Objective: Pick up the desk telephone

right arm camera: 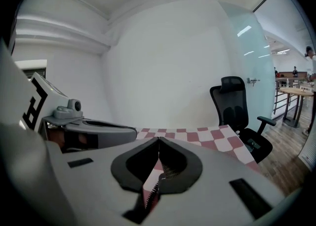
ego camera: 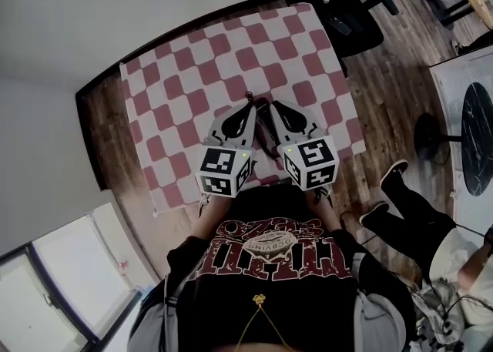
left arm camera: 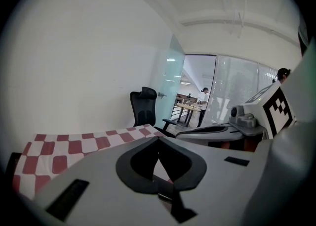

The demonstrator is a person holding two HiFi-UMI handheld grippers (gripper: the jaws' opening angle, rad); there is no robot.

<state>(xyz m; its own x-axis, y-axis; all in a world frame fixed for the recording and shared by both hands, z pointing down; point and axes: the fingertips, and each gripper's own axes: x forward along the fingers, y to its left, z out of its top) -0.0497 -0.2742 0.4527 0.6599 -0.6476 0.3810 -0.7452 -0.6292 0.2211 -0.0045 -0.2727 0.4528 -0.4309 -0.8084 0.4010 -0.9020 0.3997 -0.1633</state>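
Note:
A table under a red-and-white checked cloth (ego camera: pixel 200 73) fills the middle of the head view. Both grippers hover side by side over its near edge, pointing away from me. My left gripper (ego camera: pixel 249 105) has its jaws together with nothing in them (left arm camera: pixel 158 138). My right gripper (ego camera: pixel 271 105) is likewise shut and empty (right arm camera: pixel 158 139). No desk telephone shows plainly anywhere. A narrow dark shape (ego camera: pixel 264 136) lies in the gap between the two grippers, and I cannot tell what it is. Each gripper view shows the other gripper alongside.
A black office chair (ego camera: pixel 343 4) stands at the table's far right corner (right arm camera: pixel 237 111). A seated person's legs (ego camera: pixel 408 204) stretch over the wooden floor to my right, near a round black table (ego camera: pixel 477 135). White walls run behind and left of the table.

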